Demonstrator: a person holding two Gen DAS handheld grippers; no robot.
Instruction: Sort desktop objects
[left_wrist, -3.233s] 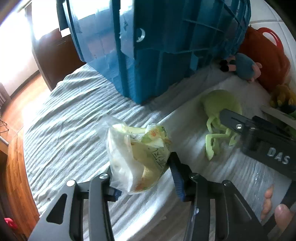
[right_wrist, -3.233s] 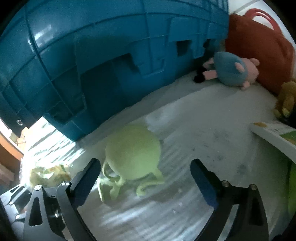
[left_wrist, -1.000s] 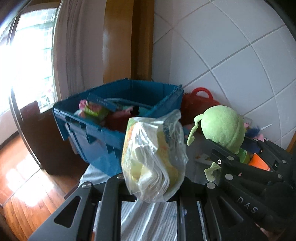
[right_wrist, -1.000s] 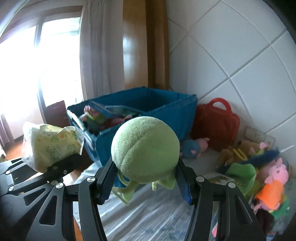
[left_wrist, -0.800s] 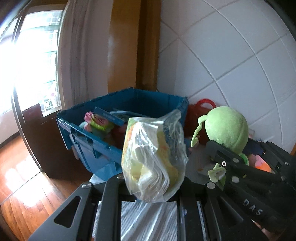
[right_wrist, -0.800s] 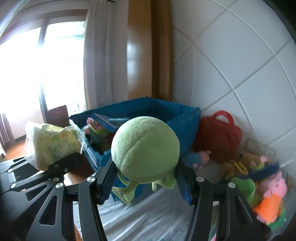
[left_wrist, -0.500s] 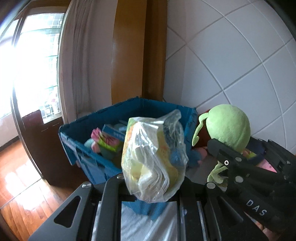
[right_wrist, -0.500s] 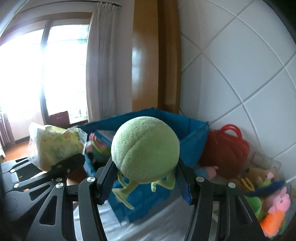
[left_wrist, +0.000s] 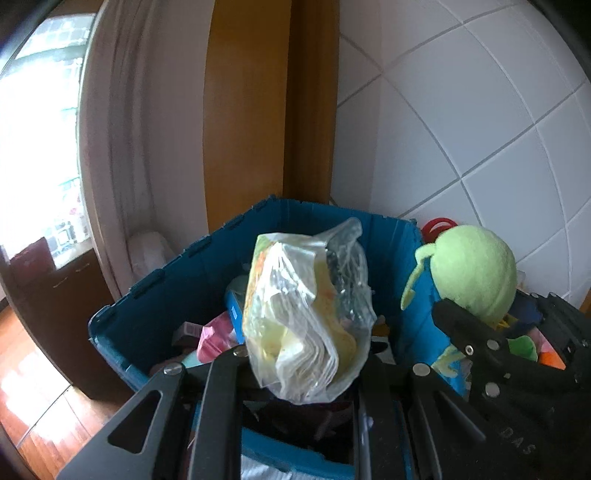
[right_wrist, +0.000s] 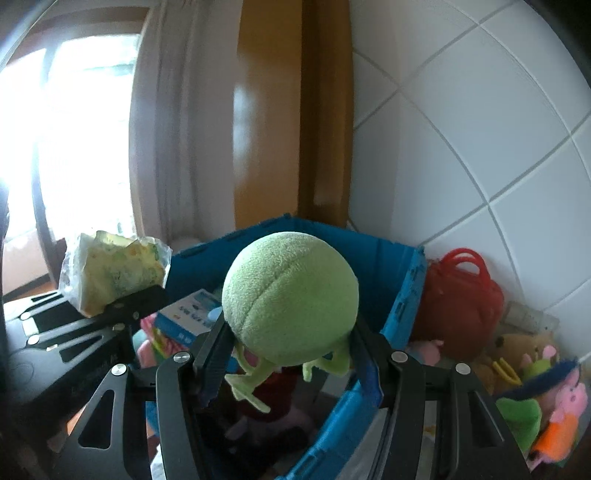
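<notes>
1. The left gripper (left_wrist: 295, 373) is clamped on a clear bag (left_wrist: 306, 317) of yellowish packets, and holds it up in the air above the open blue bin (left_wrist: 147, 306).
2. The right gripper (right_wrist: 291, 354) is clamped on a green plush (right_wrist: 291, 299); its thin legs hang down between the jaws. In the left view this plush sits at about 3 o'clock from the bag, just beside the bin's wall.
3. The bin already holds several things (a blue-white box (right_wrist: 192, 314) and pink items, as far as I can see).
4. The step in hand, I judge, is the drop: both things are carried over the bin and not yet let go.
5. The next move calls for lowering each gripper a little toward the bin, then opening the jaws, so nothing lands outside on the rim.
6. A red handbag (right_wrist: 461, 302) and other plush toys (right_wrist: 546, 398) stay at 3 to 4 o'clock of the bin, beside the tiled wall.
</notes>
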